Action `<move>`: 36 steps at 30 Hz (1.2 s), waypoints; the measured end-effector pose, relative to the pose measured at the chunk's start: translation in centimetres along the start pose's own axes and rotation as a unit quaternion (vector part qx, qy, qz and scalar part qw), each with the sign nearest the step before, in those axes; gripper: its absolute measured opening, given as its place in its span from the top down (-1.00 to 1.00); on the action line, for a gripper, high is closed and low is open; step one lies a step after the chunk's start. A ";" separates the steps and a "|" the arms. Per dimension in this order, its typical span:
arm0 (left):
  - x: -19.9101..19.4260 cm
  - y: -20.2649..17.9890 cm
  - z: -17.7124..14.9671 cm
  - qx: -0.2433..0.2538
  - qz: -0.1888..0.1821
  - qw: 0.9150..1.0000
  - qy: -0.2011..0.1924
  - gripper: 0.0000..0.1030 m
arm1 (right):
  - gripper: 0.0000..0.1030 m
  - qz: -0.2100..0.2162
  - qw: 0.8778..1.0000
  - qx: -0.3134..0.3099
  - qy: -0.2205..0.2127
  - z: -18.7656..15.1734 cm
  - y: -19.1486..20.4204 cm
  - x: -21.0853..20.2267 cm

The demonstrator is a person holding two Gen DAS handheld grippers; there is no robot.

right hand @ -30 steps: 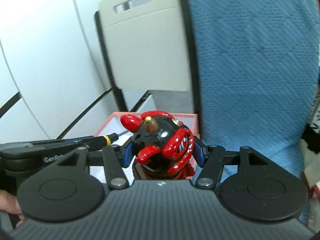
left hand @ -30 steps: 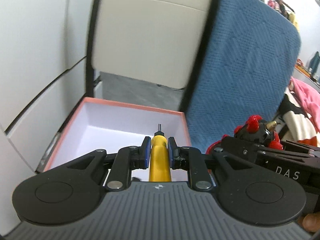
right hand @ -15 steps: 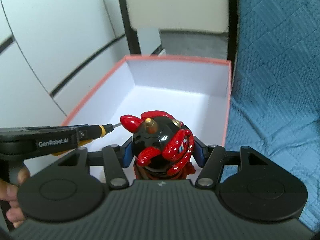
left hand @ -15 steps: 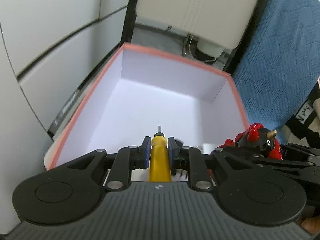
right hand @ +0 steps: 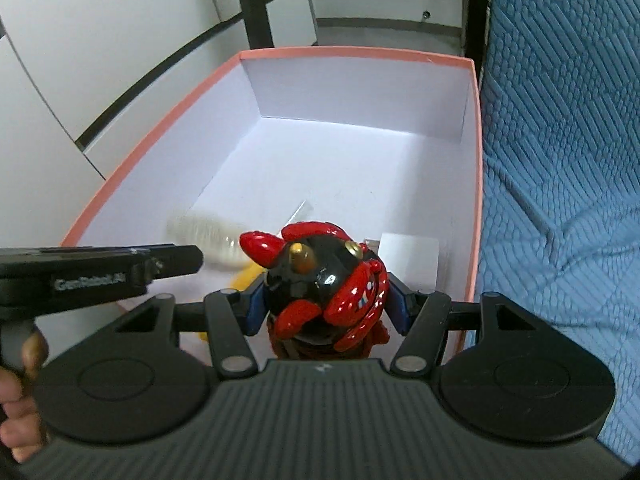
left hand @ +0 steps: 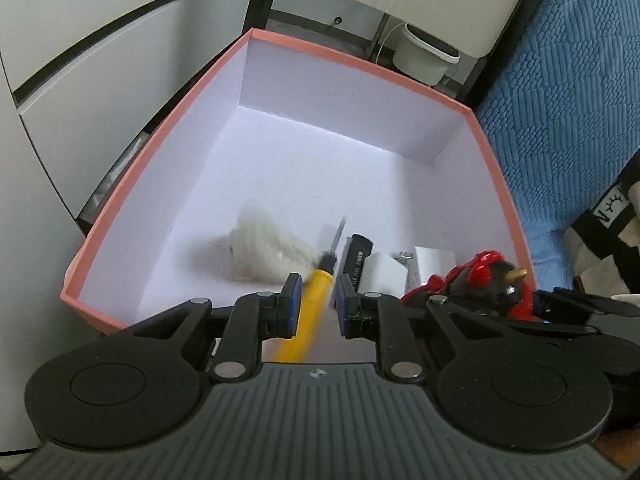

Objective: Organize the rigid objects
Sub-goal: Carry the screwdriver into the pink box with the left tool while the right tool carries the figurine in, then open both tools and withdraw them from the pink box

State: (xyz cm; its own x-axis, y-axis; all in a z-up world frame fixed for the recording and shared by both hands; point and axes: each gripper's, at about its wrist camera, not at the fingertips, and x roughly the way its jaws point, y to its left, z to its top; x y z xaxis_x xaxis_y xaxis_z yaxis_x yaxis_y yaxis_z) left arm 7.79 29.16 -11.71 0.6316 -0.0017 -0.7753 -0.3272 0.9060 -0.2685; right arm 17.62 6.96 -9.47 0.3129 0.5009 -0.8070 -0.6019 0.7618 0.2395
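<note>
left hand-held gripper: sat low centre in the left wrist view, pointing down into the box. Jaws a little way apart, not clamped on anything as far as I could see.
screwdriver: yellow handle, dark shaft. It was slanted between the left pads with a thin sliver of gap on each side. It was smeared with blur while the gripper itself was sharp, so it looked loose rather than pinched. Tip pointed up-frame over the box floor.
right hand-held gripper: clenched on the figurine, blue pads snug against both sides.
figurine: glossy red and black toy with gold horns, upright in the right gripper, dead centre of the right wrist view, above the near right part of the box. It also poked into the left wrist view at lower right.
box: pink rim, white inside, filling the middle of both views.
already in the box: a fluffy white thing (blurred, can't say what), a black stick-shaped item and white blocks, all down at the near end.
blue quilted cover: right beside the box, along the right side of the frame.
person's hand: fingers at the lower left edge of the right wrist view, on the left gripper's handle.
</note>
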 end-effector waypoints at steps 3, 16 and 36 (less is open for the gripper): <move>-1.2 -0.1 0.2 0.001 0.002 1.000 -0.009 0.58 | -0.25 0.010 1.000 0.013 -0.007 0.3 -0.4 -0.5; -9.7 -2.8 -0.1 0.007 0.001 0.997 -0.078 0.47 | -0.25 0.035 0.993 -0.001 -0.109 1.8 -0.2 -10.3; -16.3 -6.3 -6.3 0.003 -0.004 0.995 -0.099 0.47 | -0.25 0.040 0.987 -0.016 -0.152 -3.0 -2.1 -17.6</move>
State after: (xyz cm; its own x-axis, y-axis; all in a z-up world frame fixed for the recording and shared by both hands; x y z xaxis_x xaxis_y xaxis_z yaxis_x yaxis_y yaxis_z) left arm -4.88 20.86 -0.95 0.7604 0.0740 -0.6453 -0.3174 0.9091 -0.2698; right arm 11.16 -4.70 2.55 0.4660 0.6632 -0.5857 -0.6548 0.7037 0.2759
